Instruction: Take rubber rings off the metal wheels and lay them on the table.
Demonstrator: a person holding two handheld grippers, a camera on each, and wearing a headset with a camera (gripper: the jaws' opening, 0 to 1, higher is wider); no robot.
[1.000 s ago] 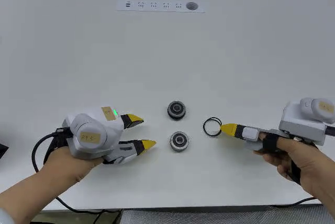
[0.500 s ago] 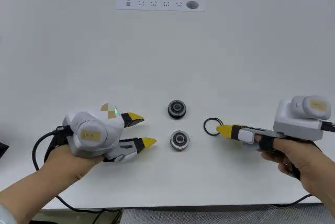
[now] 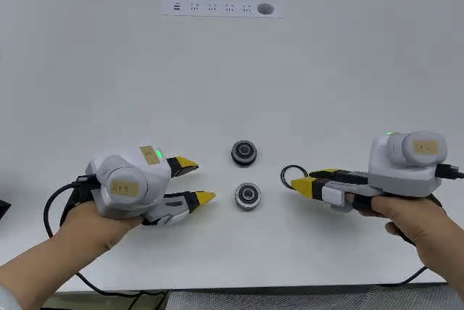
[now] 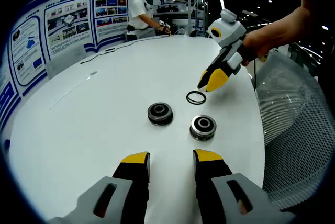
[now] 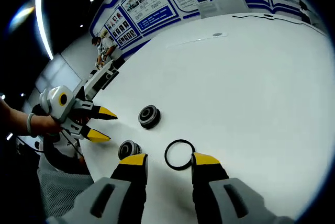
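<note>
Two small metal wheels stand mid-table: the far wheel (image 3: 244,153) has a dark outer band, the near wheel (image 3: 248,195) shows a brighter metal rim. A loose black rubber ring (image 3: 291,175) lies flat on the table to their right. My right gripper (image 3: 312,179) is open just right of the ring, its yellow tips at the ring's edge; in its own view the right gripper (image 5: 169,159) straddles the ring (image 5: 179,154). My left gripper (image 3: 194,181) hovers open left of the wheels, holding nothing. Its view shows both wheels (image 4: 160,113) (image 4: 203,127) and the ring (image 4: 196,97) ahead.
A white power strip (image 3: 221,7) lies at the table's far side. A black cable (image 3: 54,201) trails from the left gripper over the front edge. The white tabletop (image 3: 341,93) stretches wide around the wheels.
My right gripper has rolled upright and drawn slightly back, and both its jaws now show apart. The ring stays flat on the table. The left gripper has barely moved.
</note>
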